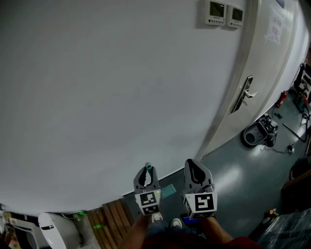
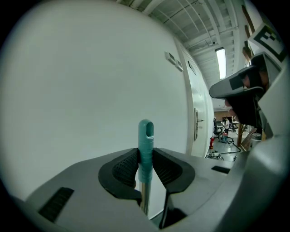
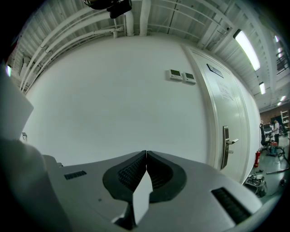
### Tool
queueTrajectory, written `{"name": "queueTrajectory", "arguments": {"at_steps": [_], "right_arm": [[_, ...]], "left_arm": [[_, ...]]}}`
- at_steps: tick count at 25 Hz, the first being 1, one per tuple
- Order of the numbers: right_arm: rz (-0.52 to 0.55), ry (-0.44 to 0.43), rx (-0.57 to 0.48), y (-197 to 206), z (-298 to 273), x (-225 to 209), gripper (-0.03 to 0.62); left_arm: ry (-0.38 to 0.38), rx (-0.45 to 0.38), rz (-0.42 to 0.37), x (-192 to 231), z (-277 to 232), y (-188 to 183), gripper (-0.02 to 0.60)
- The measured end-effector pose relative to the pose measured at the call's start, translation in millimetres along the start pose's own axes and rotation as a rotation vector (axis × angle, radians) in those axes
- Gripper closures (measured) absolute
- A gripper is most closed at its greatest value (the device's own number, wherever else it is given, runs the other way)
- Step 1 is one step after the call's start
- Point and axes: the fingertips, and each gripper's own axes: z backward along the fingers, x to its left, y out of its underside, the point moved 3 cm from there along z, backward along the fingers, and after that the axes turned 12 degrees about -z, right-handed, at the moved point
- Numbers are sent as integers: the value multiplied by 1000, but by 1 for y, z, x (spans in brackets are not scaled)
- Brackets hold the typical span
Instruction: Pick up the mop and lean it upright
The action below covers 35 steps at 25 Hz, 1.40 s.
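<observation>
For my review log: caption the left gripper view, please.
Left gripper shut on the teal-tipped mop handle, with a white wall behind.

The left gripper (image 1: 147, 171) and the right gripper (image 1: 194, 168) are held side by side before a white wall (image 1: 112, 87). The teal end of the mop handle (image 1: 148, 166) is seen sticking up between the left gripper's jaws. A white door (image 1: 272, 53) with a lever handle (image 1: 247, 92) is seen at the right, two wall control panels (image 1: 223, 13) beside it, and wooden slats (image 1: 109, 219) at the lower left.
</observation>
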Motion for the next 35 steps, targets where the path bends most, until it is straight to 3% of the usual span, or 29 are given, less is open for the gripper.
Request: {"name": "queueTrajectory", "arguments": {"at_steps": [13, 35], "right_arm": [[-4, -8, -2, 1, -2, 5, 577], [-2, 12, -13, -5, -2, -6, 577]], "left_arm": [[-28, 12, 29, 15, -35, -2, 472], [-3, 36, 9, 27, -101, -7, 470]]}}
